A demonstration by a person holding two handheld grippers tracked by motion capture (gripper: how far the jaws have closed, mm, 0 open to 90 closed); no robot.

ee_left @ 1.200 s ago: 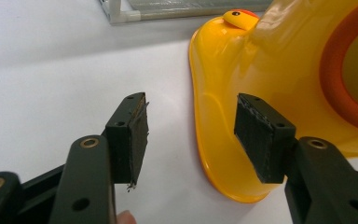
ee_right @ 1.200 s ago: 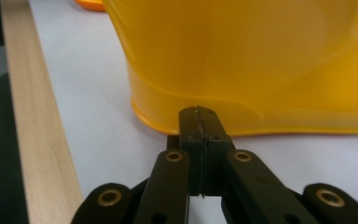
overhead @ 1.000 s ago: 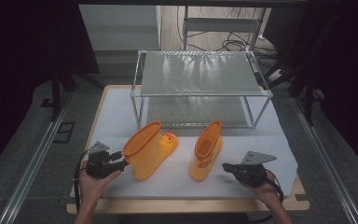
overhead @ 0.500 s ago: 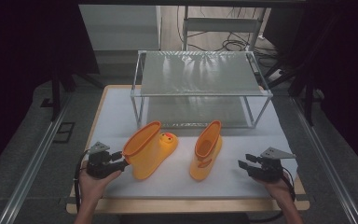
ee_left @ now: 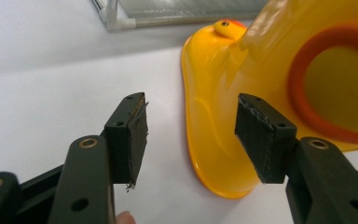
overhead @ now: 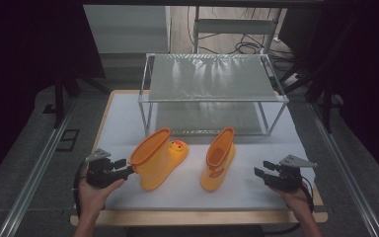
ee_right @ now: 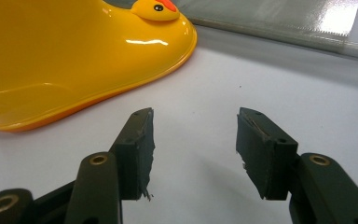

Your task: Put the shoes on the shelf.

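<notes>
Two yellow rubber boots with orange rims and duck faces rest on the white mat (overhead: 123,121). The left boot (overhead: 158,158) is tipped over, with its opening turned toward my left gripper (overhead: 124,170). That gripper is open, and the boot's heel and rim (ee_left: 270,84) sit just beyond its jaws. The right boot (overhead: 218,158) stands upright with its toe toward me. A short way to its right, my right gripper (overhead: 260,174) is open and holds nothing. It points at bare mat, with the boot's toe (ee_right: 74,60) off to its upper left.
A metal-framed rack with a mesh shelf (overhead: 212,79) stands behind the boots, and its foot (ee_left: 116,14) and lower shelf (ee_right: 284,18) are close ahead. The wooden table edge (overhead: 197,218) runs along the front. Dark floor and metal rails flank the table.
My right gripper has drawn back to the right, away from the right boot's heel. The left gripper and both boots have stayed put.
</notes>
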